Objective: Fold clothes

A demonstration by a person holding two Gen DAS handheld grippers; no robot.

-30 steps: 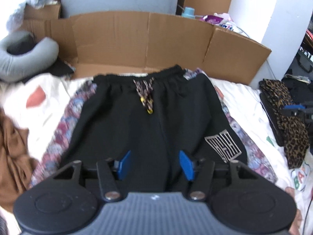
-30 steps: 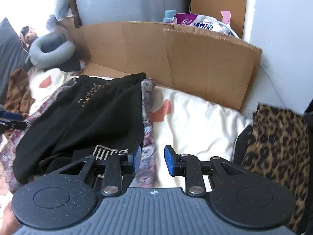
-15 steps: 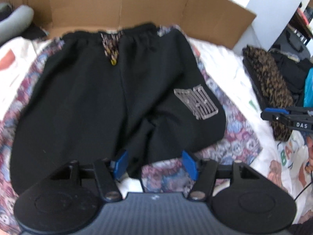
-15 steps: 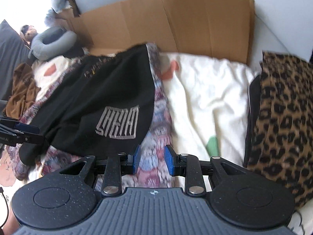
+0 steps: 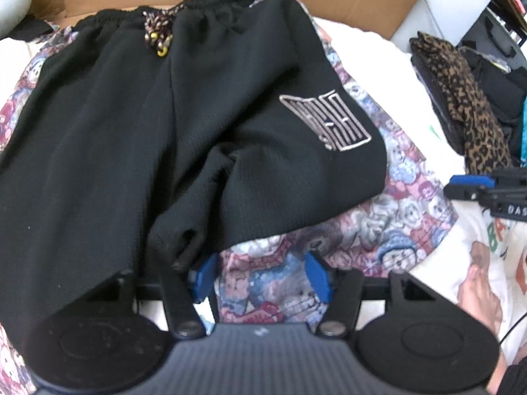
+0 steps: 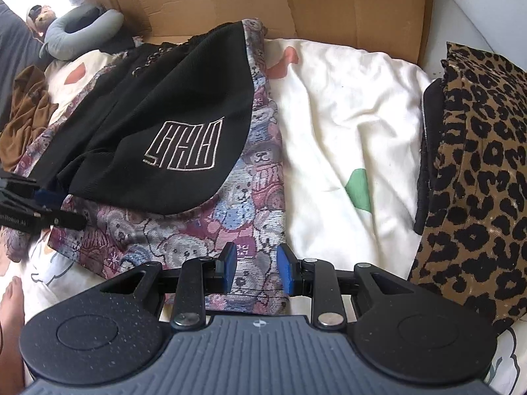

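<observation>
On the bed [image 6: 346, 112], black shorts [image 5: 138, 125] lay flat for folding, left gripper [image 5: 262, 275] and right gripper [image 6: 257, 268] jaws open, empty, near the hem.

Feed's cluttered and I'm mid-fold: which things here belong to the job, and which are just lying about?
For the job:
black shorts
left gripper, open
right gripper, open

Lying about:
bear-print blanket under the shorts
white sheet
leopard-print cloth
brown garment
grey neck pillow
cardboard
</observation>
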